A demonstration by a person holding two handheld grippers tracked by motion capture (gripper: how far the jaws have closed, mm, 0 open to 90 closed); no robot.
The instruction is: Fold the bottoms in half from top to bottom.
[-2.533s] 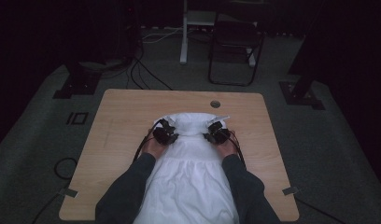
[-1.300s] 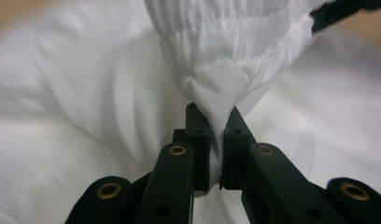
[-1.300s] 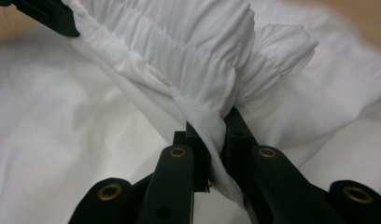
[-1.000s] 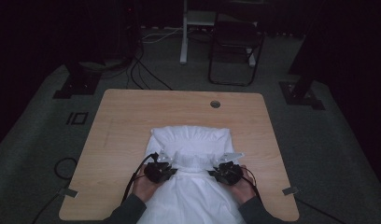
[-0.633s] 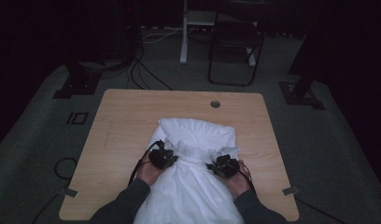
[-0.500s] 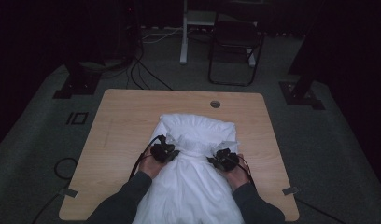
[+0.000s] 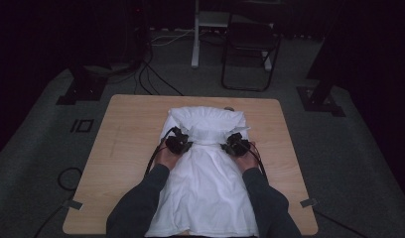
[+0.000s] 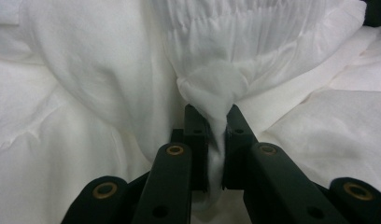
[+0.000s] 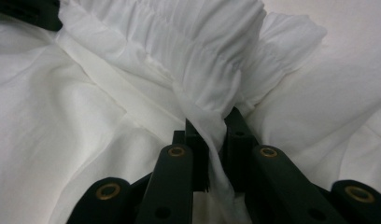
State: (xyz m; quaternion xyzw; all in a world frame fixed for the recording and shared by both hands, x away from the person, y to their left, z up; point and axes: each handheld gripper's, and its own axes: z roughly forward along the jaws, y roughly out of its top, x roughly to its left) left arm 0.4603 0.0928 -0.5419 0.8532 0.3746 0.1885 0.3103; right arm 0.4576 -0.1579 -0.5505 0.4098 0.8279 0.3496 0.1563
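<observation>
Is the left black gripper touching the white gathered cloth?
Touching. In the left gripper view, the left black gripper has both jaws pinching a fold of the white gathered cloth.

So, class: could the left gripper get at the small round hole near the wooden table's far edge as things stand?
Probably not yet: the left gripper is shut on the white cloth garment, whose bunched far end lies before the hole.

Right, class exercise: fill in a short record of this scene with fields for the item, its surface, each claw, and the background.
item: white garment with a gathered, elasticated band, spread flat with the band end lifted
surface: wooden table
left claw: shut on a pinch of the garment at the band
right claw: shut on the gathered band
claw positions: level with each other across the garment
background: folding chair, floor cables
</observation>
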